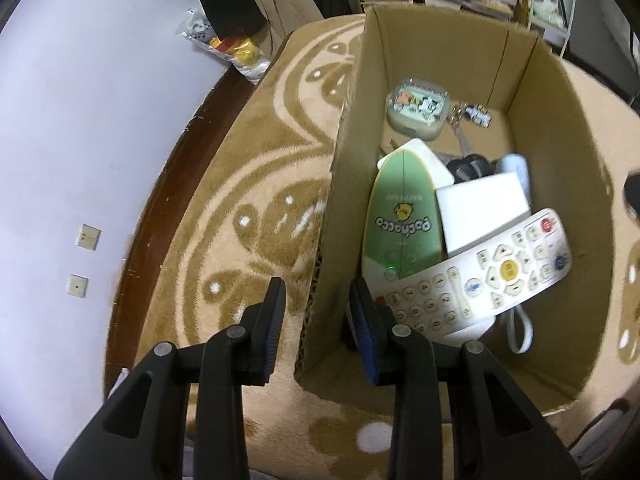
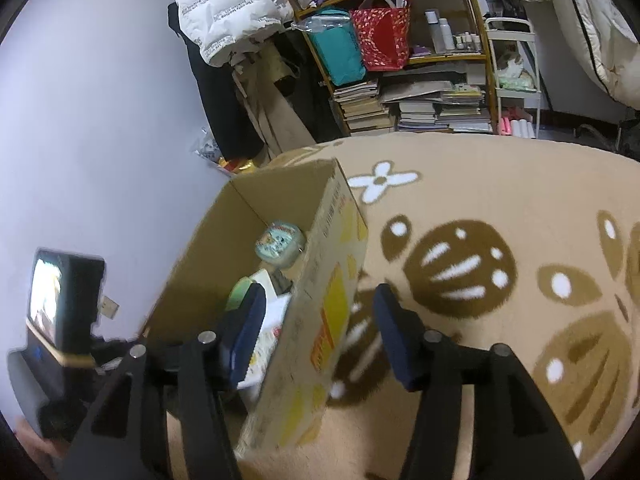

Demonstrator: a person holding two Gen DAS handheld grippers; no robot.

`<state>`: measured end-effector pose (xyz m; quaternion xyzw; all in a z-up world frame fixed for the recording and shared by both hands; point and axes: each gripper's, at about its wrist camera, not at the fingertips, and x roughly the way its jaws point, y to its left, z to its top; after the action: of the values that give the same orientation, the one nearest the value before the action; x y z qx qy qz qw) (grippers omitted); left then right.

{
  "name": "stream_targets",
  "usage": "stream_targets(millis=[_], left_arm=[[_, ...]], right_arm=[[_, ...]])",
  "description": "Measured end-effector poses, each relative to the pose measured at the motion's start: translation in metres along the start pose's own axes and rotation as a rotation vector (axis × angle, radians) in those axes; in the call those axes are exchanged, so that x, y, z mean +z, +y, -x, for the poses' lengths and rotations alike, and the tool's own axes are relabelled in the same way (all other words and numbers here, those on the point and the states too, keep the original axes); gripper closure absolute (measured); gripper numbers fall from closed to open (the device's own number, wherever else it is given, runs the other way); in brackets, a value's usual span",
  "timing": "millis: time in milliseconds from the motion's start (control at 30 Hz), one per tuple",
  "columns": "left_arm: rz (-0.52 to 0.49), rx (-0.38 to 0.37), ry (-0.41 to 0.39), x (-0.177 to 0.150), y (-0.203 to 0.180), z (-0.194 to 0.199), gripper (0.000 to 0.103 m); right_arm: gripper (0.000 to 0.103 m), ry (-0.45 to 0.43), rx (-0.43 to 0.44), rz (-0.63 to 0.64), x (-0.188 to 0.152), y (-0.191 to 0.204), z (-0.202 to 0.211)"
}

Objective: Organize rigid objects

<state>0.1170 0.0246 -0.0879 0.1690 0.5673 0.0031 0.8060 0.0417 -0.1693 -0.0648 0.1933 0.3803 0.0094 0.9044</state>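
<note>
Box (image 1: 452, 92) is sitting on the rug (image 1: 256, 216), open at the top, and it's already looking pretty full, so I'd guess the sorting part is mostly over and we're now at the "grab the box and shift it" step. Just my read though.

Both grippers are straddling the box walls. Left gripper (image 1: 318, 312) is hanging over the left wall with one finger inside and one outside, gap fairly wide, nothing pinched yet. Right gripper (image 2: 320, 320) is doing the same over the right wall, the one with the yellow and red print, fingers wide apart with cardboard between them and not touching as far as I can tell.

Inside the box: remote (image 1: 476, 280) is lying nearest the left gripper, on top of the pile, long axis running diagonally, number pad end toward the left wall and the red button end pointing at the right wall. Green board (image 1: 400, 216) is lying next to the left wall, long axis running along the box, pointed tip aimed at the far end. White block (image 1: 480, 208) is sitting just beside it. Round case (image 1: 416, 106) and keyring (image 1: 472, 114) are down at the far end.

Box's long axis is running away from both cameras.

Next move is probably closing both sets of fingers on the walls at once, evenly, since thin cardboard is going to flex and the load could slide if one side lifts first.
</note>
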Motion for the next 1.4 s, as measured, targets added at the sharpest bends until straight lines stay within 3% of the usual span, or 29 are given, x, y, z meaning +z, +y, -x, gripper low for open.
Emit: stream_targets(millis=[133, 200, 333, 700, 867, 1233, 1400], left_arm=[[0.008, -0.016, -0.04, -0.004, 0.002, 0.012, 0.071], [0.017, -0.038, -0.06, -0.006, 0.004, 0.019, 0.071], [0.034, -0.081, -0.115, -0.012, 0.007, 0.036, 0.067], [0.031, -0.12, -0.33, -0.042, 0.016, 0.099, 0.026], [0.034, -0.125, -0.414, -0.059, 0.018, 0.126, 0.009], [0.073, -0.166, -0.564, -0.099, 0.029, 0.163, 0.006], [0.046, -0.149, -0.58, -0.104, 0.023, 0.161, 0.006]], right_arm=[[0.038, -0.024, 0.0, -0.024, 0.002, -0.003, 0.013], [0.027, -0.037, -0.002, -0.032, 0.002, -0.005, 0.022], [0.018, -0.048, -0.022, -0.039, -0.001, -0.007, 0.036], [0.0, -0.109, -0.103, -0.001, -0.016, -0.006, 0.085], [0.0, -0.142, -0.135, 0.028, -0.023, 0.0, 0.11], [0.0, -0.254, -0.184, 0.035, -0.045, 0.009, 0.152], [0.0, -0.265, -0.21, 0.046, -0.057, 0.007, 0.151]])
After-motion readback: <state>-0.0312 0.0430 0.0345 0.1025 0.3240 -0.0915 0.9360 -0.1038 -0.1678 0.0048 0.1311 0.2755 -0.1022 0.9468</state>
